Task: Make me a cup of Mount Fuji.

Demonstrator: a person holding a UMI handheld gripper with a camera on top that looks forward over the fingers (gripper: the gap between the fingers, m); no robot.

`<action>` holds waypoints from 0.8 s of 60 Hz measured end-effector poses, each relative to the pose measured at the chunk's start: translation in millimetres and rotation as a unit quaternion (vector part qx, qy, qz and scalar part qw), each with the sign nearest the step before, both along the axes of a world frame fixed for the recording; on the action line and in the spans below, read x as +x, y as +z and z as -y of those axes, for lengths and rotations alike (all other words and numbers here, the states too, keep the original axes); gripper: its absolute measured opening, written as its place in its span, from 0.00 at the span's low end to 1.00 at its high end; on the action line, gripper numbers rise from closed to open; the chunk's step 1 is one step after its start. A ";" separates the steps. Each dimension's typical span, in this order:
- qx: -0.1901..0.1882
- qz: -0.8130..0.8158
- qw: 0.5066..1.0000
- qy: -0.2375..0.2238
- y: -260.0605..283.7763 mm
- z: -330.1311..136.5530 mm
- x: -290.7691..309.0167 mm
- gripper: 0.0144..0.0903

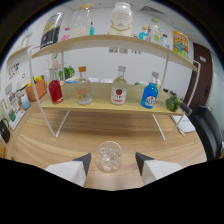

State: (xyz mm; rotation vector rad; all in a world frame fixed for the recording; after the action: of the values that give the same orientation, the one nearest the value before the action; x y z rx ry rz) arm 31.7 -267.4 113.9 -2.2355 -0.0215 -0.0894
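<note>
A clear glass cup [109, 155] with what looks like ice stands on the wooden table [75, 140], between the tips of my gripper [113, 162] with a gap at each side. The gripper is open. Beyond it, on the lower shelf [100, 104], stand a red bottle [55, 90], a clear bottle with an orange cap [83, 87], a clear bottle with a red label [118, 87] and a blue bottle [149, 93].
The white wire rack has an upper shelf [100, 42] with jars and boxes. Its legs [60, 125] reach the table ahead of the cup. A black chair [207, 127] stands to the right, and small items sit at the left.
</note>
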 end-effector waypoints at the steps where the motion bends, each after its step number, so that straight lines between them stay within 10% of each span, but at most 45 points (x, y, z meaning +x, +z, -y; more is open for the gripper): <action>1: 0.001 0.001 1.000 0.001 0.0 0.0 0.0 0.92; 28: 0.079 -0.033 0.996 -0.020 25.1 35.1 -32.0 0.93; 48: 0.200 -0.057 0.978 0.014 96.1 -55.8 -79.7 0.92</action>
State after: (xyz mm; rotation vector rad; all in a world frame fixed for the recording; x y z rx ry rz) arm -48.0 -211.6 210.0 -1.8346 0.0250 0.0485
